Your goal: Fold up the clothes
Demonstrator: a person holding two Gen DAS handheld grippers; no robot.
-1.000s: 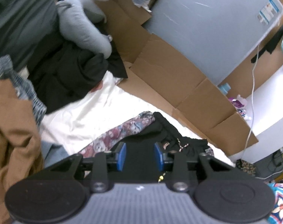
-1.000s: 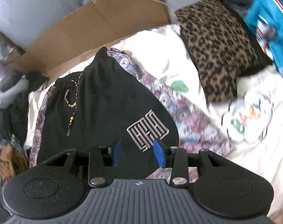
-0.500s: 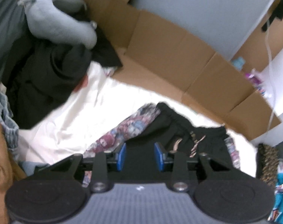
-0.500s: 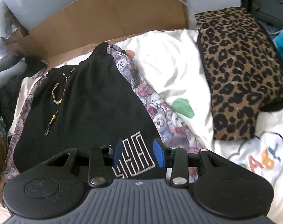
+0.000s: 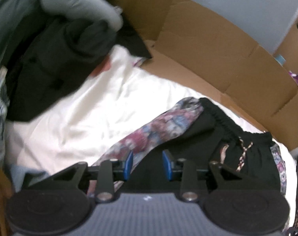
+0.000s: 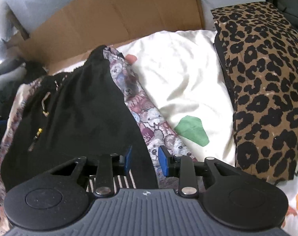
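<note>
Jaws: left gripper (image 5: 147, 165) apart, nothing clamped, over left hem of black shorts (image 6: 86, 108). Right gripper (image 6: 144, 162) jaws closing, shorts' right edge between them, pads not pressing yet. Shorts lie flat on patterned garment (image 6: 149, 122) on the bed (image 6: 180, 78), waistband toward cardboard (image 5: 217, 45). Step, prob.: grabbing bottom corners for 1st fold. Next: pinch black layer only, w/o patterned cloth under.
</note>
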